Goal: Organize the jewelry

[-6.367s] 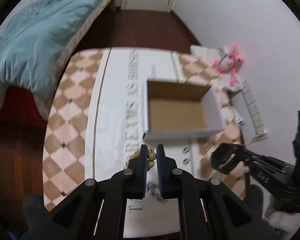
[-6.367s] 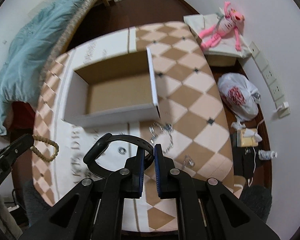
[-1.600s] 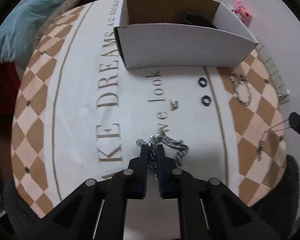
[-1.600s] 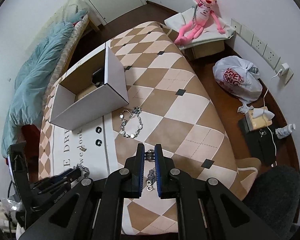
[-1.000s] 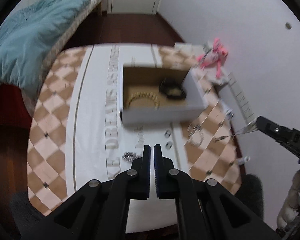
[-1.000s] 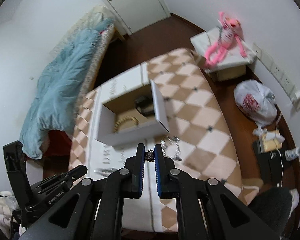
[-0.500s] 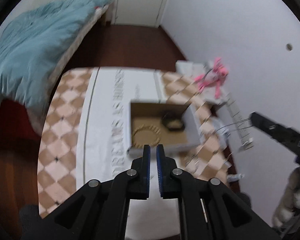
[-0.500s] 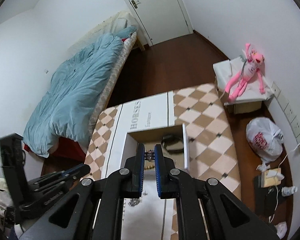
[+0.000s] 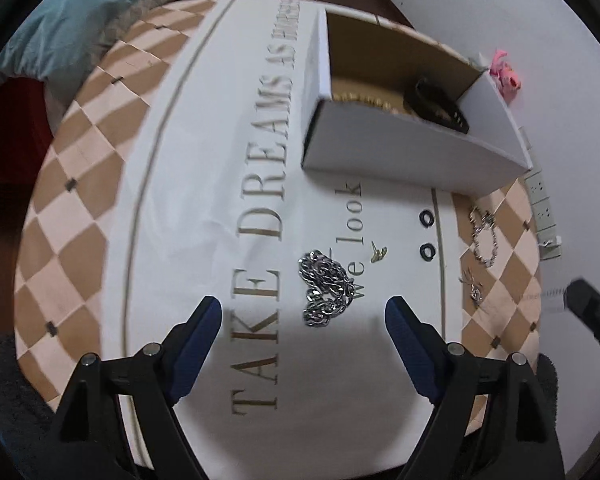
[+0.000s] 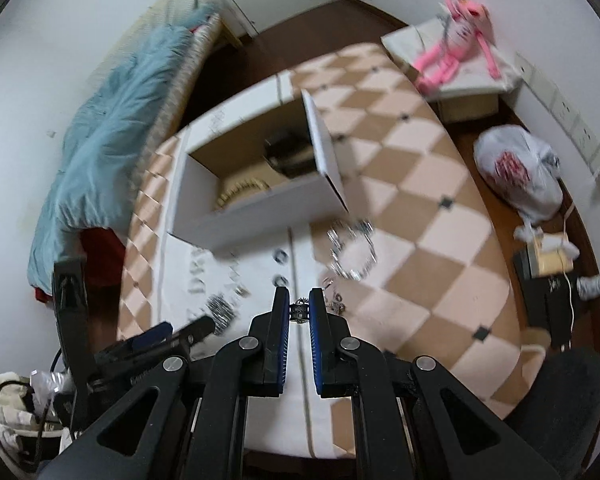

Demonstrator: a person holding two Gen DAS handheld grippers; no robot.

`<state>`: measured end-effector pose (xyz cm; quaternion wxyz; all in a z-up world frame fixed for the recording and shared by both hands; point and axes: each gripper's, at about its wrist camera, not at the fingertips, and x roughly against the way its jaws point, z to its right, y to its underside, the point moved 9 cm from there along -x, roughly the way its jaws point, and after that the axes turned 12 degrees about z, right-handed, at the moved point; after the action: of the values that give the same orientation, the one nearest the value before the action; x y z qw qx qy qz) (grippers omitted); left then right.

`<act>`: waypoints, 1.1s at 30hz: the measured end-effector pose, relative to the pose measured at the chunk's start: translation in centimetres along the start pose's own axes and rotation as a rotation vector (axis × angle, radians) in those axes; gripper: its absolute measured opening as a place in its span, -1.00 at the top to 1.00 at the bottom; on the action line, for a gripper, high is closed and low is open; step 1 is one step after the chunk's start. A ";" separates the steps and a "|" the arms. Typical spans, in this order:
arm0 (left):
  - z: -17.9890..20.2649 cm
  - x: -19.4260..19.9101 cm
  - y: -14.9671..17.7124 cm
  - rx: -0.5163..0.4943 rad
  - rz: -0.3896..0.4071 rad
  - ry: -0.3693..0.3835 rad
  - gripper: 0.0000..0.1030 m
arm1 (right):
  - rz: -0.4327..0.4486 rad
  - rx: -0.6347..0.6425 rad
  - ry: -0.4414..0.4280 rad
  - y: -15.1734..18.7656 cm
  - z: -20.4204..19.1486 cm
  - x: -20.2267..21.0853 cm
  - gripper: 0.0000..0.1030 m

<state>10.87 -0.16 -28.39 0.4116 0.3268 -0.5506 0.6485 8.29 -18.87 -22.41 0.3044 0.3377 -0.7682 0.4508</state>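
My left gripper (image 9: 302,312) is wide open just above the tablecloth, its jaws on either side of a heap of silver chain (image 9: 326,286). The white cardboard box (image 9: 412,152) beyond it holds a gold bead bracelet (image 9: 364,100) and a black band (image 9: 436,106). Two black rings (image 9: 426,236), a small gold piece (image 9: 379,254) and a silver bracelet (image 9: 484,236) lie on the cloth. My right gripper (image 10: 300,312) is shut on a small silver chain piece (image 10: 300,313), above the cloth near the box (image 10: 256,216). The silver bracelet (image 10: 352,254) lies ahead of it.
The table (image 9: 80,168) has a checked cloth with a white lettered centre. A bed with a blue duvet (image 10: 112,120) stands at left. A pink plush toy (image 10: 456,48), a plastic bag (image 10: 516,172) and floor clutter are at right.
My left gripper has dropped from high above the table to just over the silver chain heap and opened wide. My right gripper has come down lower, still shut on its chain piece.
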 end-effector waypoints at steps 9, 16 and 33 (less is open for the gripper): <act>1.9 -0.4 -0.3 -0.104 0.043 0.013 0.88 | -0.010 -0.009 0.016 0.4 0.8 0.0 0.81; 2.4 4.9 -1.8 -0.072 0.097 0.103 0.95 | 0.034 -0.006 -0.052 -3.1 -1.3 2.4 0.81; 6.5 13.1 -15.7 -0.108 0.277 0.245 0.96 | 0.162 0.189 -0.153 -16.6 -10.4 5.5 0.81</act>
<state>18.84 -3.46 -8.77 0.3991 0.1440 -0.5703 0.7034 19.92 -16.96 -5.89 0.1744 0.3350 -0.7679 0.5173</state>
